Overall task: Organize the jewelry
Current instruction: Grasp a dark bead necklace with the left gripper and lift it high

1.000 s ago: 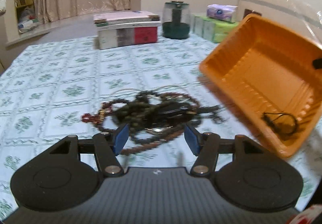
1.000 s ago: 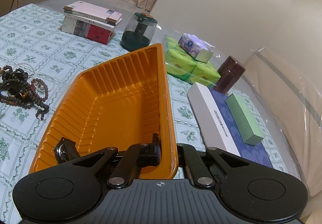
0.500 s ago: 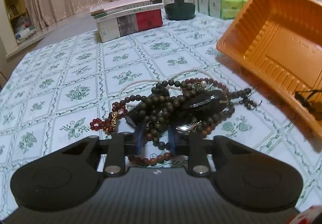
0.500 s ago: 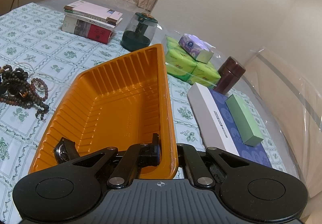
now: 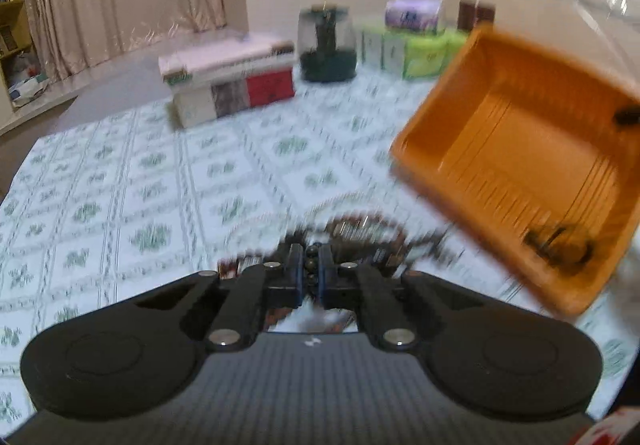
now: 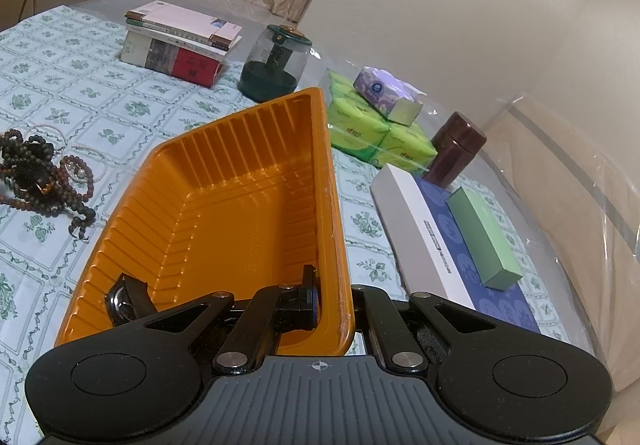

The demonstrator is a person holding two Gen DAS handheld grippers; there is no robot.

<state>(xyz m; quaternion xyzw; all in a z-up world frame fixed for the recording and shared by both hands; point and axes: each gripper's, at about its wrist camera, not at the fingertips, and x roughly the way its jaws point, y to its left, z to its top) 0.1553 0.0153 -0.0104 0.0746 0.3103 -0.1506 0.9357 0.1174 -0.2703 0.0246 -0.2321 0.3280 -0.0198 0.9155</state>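
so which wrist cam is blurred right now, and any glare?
Left wrist view: heavy motion blur over the table, books and beads; only the left tongs look sharp, shut on a bead strand. Right wrist view: sharp throughout, with the right tongs clamped on the tray wall; mild sheen on the plastic sheet, fisheye bending at the edges.

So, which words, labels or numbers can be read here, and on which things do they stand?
No text can be read for certain.
White long box: dark strip of print, too small.
Green tissue packs: red mark, too small.
Purple tissue pack: round blue logo, unreadable.
Books: spine print too small.
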